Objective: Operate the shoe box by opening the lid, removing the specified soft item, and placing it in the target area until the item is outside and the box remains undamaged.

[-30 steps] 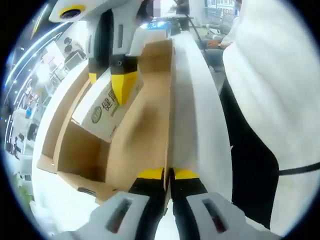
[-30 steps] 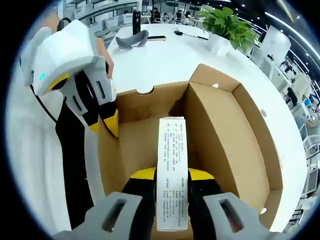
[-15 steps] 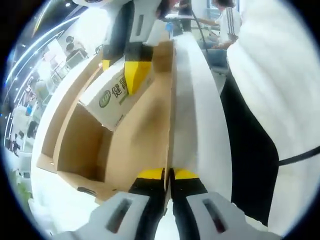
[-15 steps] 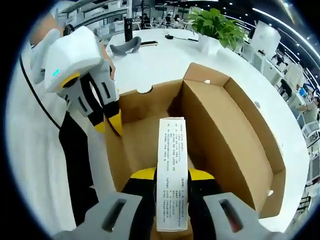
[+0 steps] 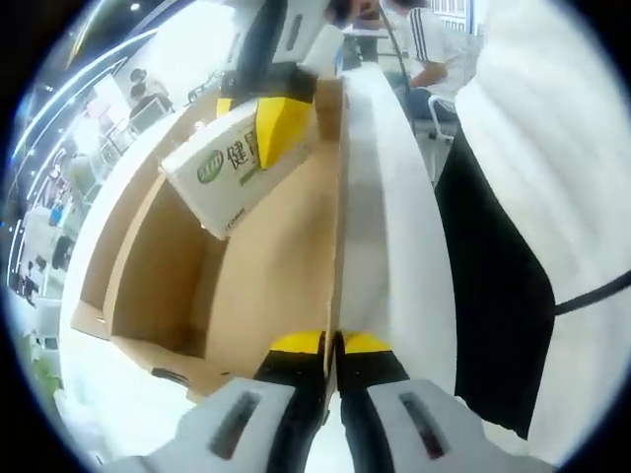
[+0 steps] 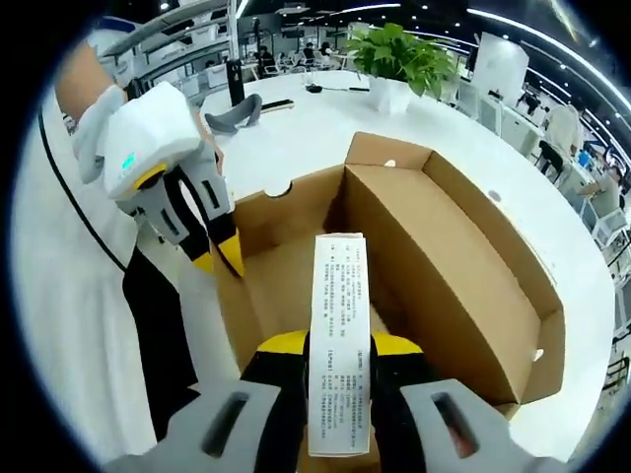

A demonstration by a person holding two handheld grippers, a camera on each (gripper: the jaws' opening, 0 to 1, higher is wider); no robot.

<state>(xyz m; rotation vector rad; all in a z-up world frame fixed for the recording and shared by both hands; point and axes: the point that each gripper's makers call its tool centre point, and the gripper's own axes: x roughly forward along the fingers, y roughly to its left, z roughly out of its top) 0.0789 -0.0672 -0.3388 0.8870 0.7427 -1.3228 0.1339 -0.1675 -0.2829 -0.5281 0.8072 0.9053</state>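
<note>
Brown corrugated cardboard shoe box [image 6: 434, 256] is held by its near wall in the closed left gripper [image 5: 331, 345]. The white printed packet [image 6: 338, 335], clamped in the right gripper [image 6: 339, 347], is above the box; removal is judged underway, transfer to the target area next.

Carton [image 6: 337, 340]: small print illegible, lower end hidden between the jaws. Shoe box [image 5: 266, 266]: near corner cut off below.
</note>
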